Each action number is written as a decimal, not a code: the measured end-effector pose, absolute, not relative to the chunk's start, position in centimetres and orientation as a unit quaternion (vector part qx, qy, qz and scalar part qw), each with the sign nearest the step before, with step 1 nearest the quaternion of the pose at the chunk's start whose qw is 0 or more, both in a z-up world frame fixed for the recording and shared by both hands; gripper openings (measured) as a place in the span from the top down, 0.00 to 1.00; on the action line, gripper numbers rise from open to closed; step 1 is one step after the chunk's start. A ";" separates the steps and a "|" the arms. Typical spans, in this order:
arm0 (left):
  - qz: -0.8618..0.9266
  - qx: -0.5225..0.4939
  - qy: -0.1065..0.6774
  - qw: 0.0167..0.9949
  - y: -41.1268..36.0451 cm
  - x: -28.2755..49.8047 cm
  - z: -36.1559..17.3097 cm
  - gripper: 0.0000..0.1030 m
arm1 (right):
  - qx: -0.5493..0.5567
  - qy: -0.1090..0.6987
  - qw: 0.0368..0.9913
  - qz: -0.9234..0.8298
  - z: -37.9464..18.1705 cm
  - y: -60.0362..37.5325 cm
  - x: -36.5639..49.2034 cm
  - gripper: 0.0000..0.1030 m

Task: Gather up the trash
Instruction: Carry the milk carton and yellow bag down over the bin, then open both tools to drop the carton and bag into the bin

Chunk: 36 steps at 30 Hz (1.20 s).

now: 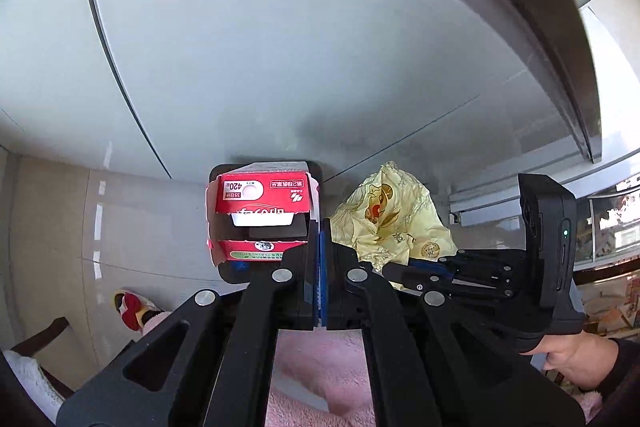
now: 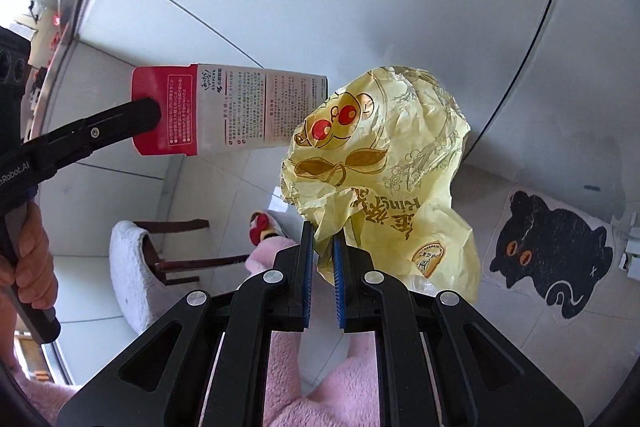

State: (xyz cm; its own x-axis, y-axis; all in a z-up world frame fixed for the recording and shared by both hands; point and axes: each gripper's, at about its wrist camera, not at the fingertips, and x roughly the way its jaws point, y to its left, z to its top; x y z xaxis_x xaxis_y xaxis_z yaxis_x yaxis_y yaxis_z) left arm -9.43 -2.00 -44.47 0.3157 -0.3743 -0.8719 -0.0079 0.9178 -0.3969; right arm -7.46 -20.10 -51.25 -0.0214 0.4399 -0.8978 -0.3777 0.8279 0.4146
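Claw work comes first: the left claw is clamped fully closed on a torn flap of the red carton, and the right claw pinches a fold of the crumpled yellow wrapper between its blue pads, with only a narrow gap left. Both pieces of trash hang in the air in front of the person's pink fleece sleeve, not resting on anything, and sit close beside each other. Since each grip takes only an edge, the step probably goes best with slow, level carrying: a jerk could tear the thin flap or let the paper slide out. Keeping the two claws slightly apart should stop the wrapper from catching the carton's open end. No bin shows in either view, so the drop point cannot be told; it seems wise to keep both grips tight until one is under them. Farther off lie a pale floor, a black cat-shaped mat and a chair with a white fluffy cover.
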 end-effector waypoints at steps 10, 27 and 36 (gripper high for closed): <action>-0.105 -0.181 0.606 0.768 -1.3 -5.6 -52.6 1.00 | 0.001 0.693 0.661 0.288 -59.3 -17.1 -6.0 0.89; -0.128 -0.145 0.615 0.764 -2.7 -3.1 -55.3 0.68 | 0.032 0.654 0.726 0.209 -61.3 -17.9 -2.7 0.18; -0.106 -0.111 0.560 0.815 -2.5 -3.2 -48.8 0.09 | -0.018 0.610 0.769 0.192 -55.1 -18.2 -2.4 0.03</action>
State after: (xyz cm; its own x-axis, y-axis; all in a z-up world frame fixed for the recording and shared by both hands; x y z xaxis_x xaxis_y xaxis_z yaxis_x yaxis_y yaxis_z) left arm -3.19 -2.48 -48.77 0.3515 -0.2960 -0.8882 0.0486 0.9532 -0.2984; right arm -2.36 -18.21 -55.10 0.1831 0.2736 -0.9443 -0.3169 0.9256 0.2068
